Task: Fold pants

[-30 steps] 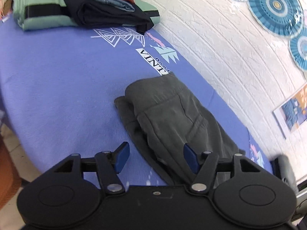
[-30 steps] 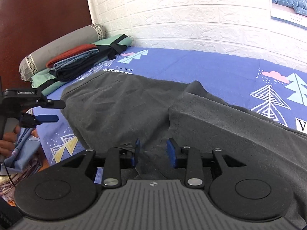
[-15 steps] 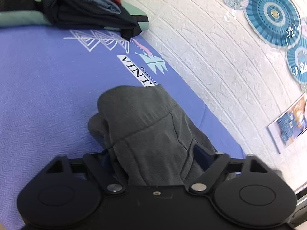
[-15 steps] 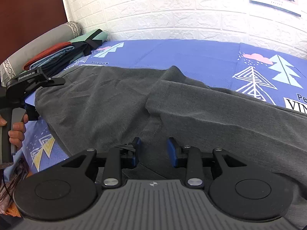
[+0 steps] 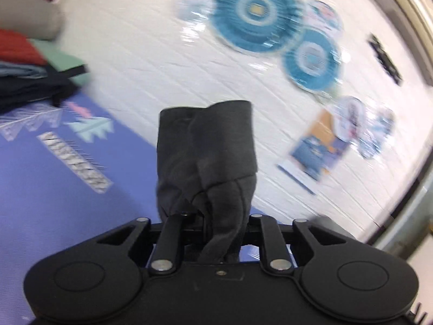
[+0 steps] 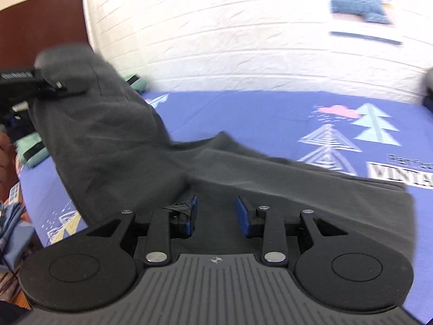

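Observation:
The dark grey pants (image 6: 243, 173) lie across the purple printed bedsheet (image 6: 270, 113). My left gripper (image 5: 213, 216) is shut on one end of the pants (image 5: 205, 149) and holds it lifted off the bed; its fingertips are buried in the cloth. In the right wrist view this lifted end (image 6: 89, 103) hangs from the left gripper (image 6: 46, 84) at the upper left. My right gripper (image 6: 216, 216) is open, its blue pads (image 6: 242, 216) apart just over the flat part of the pants, gripping nothing.
A stack of folded clothes (image 5: 32, 67) and a grey bolster (image 5: 24, 19) sit at the head of the bed. A white brick wall (image 6: 243, 40) with paper fans (image 5: 251, 8) and a poster (image 5: 316, 151) runs along the far side. The bed edge is at lower left (image 6: 32, 216).
My left gripper closed on the end of the pants and lifted it up off the bed. My right gripper stayed open over the pants, shifting slightly.

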`<state>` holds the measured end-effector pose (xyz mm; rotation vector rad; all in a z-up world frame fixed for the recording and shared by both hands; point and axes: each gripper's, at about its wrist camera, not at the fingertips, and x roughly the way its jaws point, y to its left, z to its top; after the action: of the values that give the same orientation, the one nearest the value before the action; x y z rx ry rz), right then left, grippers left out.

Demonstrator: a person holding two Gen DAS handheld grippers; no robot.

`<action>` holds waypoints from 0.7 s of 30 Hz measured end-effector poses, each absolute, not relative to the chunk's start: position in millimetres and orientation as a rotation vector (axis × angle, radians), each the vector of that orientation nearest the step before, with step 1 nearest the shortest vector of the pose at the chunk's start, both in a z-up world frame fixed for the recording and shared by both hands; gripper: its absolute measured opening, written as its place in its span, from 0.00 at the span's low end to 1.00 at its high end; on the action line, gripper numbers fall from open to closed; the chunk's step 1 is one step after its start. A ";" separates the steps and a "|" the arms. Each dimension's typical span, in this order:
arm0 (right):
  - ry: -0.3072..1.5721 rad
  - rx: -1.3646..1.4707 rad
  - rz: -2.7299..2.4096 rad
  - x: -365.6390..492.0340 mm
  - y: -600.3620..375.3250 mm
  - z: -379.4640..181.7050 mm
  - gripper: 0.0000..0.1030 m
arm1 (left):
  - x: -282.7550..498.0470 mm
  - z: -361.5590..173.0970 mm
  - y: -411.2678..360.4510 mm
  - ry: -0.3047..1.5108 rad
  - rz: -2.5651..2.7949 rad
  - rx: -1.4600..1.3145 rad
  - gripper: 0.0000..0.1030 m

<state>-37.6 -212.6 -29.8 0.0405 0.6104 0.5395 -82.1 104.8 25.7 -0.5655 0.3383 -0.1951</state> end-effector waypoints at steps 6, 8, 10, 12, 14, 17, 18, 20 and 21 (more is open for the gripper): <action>0.596 0.091 0.445 -51.9 -254.9 -30.0 0.55 | -62.7 24.0 13.6 0.479 -0.436 -0.458 0.04; 0.590 0.099 0.414 -58.2 -269.9 -30.5 0.56 | -56.8 15.2 -16.8 0.532 -0.490 -0.406 0.04; 0.592 0.104 0.381 -62.7 -285.5 -32.1 0.57 | -46.3 1.4 -45.4 0.592 -0.526 -0.342 0.07; 0.602 0.106 0.344 -64.8 -300.2 -34.3 0.60 | -34.5 -16.6 -68.5 0.650 -0.543 -0.268 0.14; 0.611 0.113 0.295 -66.1 -313.1 -35.6 0.64 | -28.3 -32.7 -88.2 0.702 -0.574 -0.176 0.40; 0.598 0.144 0.224 -68.4 -332.2 -33.9 0.66 | -26.4 -41.6 -100.5 0.765 -0.617 -0.133 0.71; 0.582 0.169 0.197 -69.4 -339.4 -32.4 0.66 | -25.4 -36.5 -100.3 0.754 -0.624 -0.131 0.92; 0.545 0.243 0.174 -72.7 -353.4 -27.3 0.69 | -33.6 -21.2 -87.5 0.724 -0.648 -0.177 1.00; 0.523 0.291 0.182 -73.5 -359.8 -25.2 0.74 | -36.8 -11.6 -78.6 0.699 -0.657 -0.211 1.00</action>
<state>-73.5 -359.8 -25.2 0.2912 0.5232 0.1818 -36.8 -78.6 -11.6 -0.2109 0.6987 -0.6572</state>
